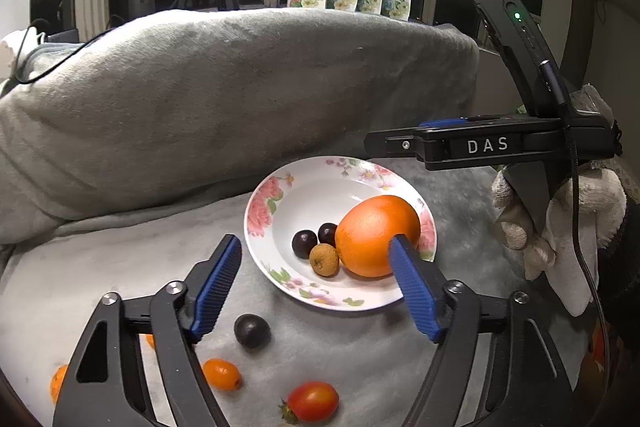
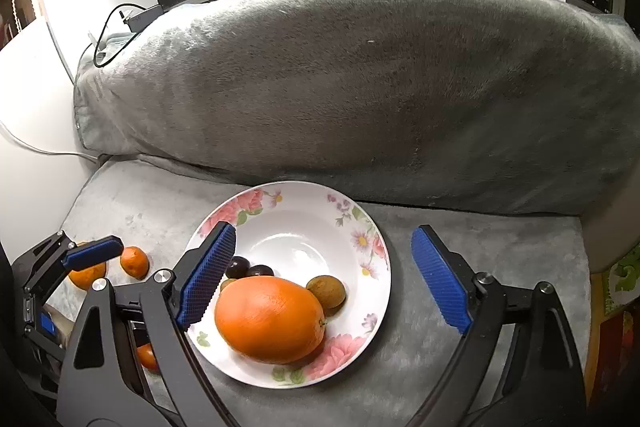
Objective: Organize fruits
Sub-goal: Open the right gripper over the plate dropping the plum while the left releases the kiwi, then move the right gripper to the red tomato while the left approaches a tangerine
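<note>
Fruit sorting stands partly complete. Floral bowl (image 2: 372, 291) rests on the grey blanket-covered surface (image 2: 500, 259) and already contains one large orange (image 2: 270, 319), two dark round fruits (image 1: 316, 239), a brown longan-like fruit (image 1: 324, 259), and, in the right wrist view, a greenish-brown fruit (image 2: 326, 291) touching the orange. Outstanding items remain loose on the blanket in front of and beside the bowl: a dark fruit (image 1: 252, 331), a small orange tomato (image 1: 222, 373), a red tomato (image 1: 314, 401), and small mandarins (image 2: 135, 261) off to the left; by my judgement roughly half the work remains. Left gripper (image 1: 316, 287) stands wide open with nothing between its fingers, hovering over the bowl's near rim; one blue pad overlaps the orange in view, but contact cannot be confirmed. Right gripper (image 2: 324, 275) is likewise spread wide and empty, straddling the bowl above the orange, held by a gloved hand (image 1: 560, 219).
</note>
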Demonstrator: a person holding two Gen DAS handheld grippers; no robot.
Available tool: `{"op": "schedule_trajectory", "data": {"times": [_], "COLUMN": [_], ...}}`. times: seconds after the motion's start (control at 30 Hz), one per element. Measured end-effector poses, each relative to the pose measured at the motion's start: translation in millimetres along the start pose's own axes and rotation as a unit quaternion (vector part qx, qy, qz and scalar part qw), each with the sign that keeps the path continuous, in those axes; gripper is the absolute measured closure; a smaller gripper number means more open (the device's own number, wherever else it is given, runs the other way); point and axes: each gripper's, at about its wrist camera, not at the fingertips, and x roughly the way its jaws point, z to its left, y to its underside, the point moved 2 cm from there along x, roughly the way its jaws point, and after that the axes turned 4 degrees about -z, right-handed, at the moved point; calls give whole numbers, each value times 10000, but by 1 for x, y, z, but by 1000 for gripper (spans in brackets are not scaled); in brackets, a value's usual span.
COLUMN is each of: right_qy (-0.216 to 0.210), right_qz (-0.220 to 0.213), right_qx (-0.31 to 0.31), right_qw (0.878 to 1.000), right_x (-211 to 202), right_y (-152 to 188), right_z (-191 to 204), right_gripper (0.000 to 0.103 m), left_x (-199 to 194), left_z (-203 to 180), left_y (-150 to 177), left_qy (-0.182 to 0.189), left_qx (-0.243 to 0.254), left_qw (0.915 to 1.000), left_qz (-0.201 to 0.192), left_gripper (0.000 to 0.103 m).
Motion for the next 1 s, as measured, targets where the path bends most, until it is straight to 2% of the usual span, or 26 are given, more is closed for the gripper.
{"op": "schedule_trajectory", "data": {"times": [0.5,1.0], "right_qy": [10,-192], "right_qz": [-174,-466], "right_qx": [-29,-294], "right_qw": [9998,9983], "right_x": [-29,-61], "right_y": [6,34], "right_z": [20,67], "right_gripper": [10,10], "left_x": [-31,-45], "left_z": [14,49], "left_y": [-1,10], "left_qy": [-70,-250], "left_qx": [-137,-436], "left_qw": [9997,9986], "left_qz": [-183,-155], "left_gripper": [26,26]}}
